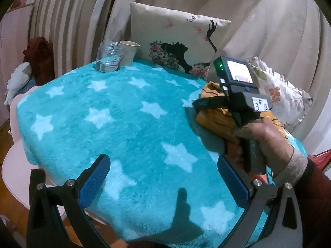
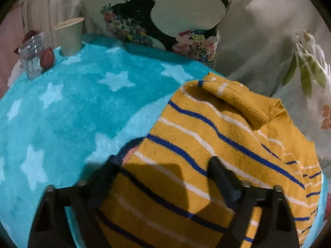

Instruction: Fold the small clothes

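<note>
Star-patterned turquoise blanket under folded striped sweater.
Both hand-held grippers spread apart: left hand-held gripper beside sweater, right hand-held gripper over it.

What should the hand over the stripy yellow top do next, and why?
Probably lower the right gripper and pinch the near edge of the yellow striped top. Its jaws stand open over the cloth, holding nothing, and the top lies rumpled on the star blanket. The left gripper is open too, over bare blanket.

Mustard sweater, blue and white stripes; turquoise blanket, pale stars.
</note>
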### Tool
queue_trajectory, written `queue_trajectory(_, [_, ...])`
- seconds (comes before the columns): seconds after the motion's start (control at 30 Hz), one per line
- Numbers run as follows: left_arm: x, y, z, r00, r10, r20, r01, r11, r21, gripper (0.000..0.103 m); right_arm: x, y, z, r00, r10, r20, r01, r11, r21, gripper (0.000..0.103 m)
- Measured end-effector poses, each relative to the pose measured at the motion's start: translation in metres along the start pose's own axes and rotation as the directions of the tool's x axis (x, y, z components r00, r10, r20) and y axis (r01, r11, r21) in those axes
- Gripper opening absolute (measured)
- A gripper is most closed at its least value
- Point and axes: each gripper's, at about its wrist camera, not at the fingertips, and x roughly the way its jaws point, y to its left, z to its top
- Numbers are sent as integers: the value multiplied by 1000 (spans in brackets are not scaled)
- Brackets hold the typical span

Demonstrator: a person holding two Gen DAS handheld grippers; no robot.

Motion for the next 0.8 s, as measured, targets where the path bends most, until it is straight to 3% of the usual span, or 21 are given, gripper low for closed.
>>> queue_trajectory(0.03, [-2, -1, 0, 1000, 2, 2, -2, 1000, 4, 103, -2, -3, 0, 999, -34, 5, 34, 999, 1, 43])
queue_trajectory(0.1, [-4, -6, 0, 1000, 3, 6, -3, 1000, 7, 103, -7, -11, 0, 1000, -19, 16, 19, 1000, 7, 25])
queue_trajectory(0.27, [-11, -29, 3, 1000, -27, 11, 27, 999, 31, 103, -43, -51, 0, 994, 61, 89, -68, 995, 77, 21])
queue_trajectory(0.43, [-12, -65, 4, 997, -82, -4, 82, 995, 64, 103, -105, -158, -28, 968, 125, 215, -182, 945, 271, 15])
queue_trajectory(0.53, [-6, -88, 4, 994, -108, -25, 110, 990, 90, 103, -131, -241, -73, 961, 93, 262, -199, 887, 417, 14])
queue_trajectory(0.63, [4, -110, 3, 989, -139, -53, 144, 983, 114, 103, -132, -310, -136, 971, 45, 233, -171, 813, 556, 8])
queue_trajectory(0.73, [15, -134, 3, 983, -164, -88, 175, 975, 139, 103, -120, -342, -190, 990, 1, 138, -86, 786, 612, 6])
queue_trajectory(0.8, [19, -146, 2, 981, -169, -96, 182, 970, 159, 103, -118, -352, -213, 992, 21, 121, -94, 768, 634, 8])
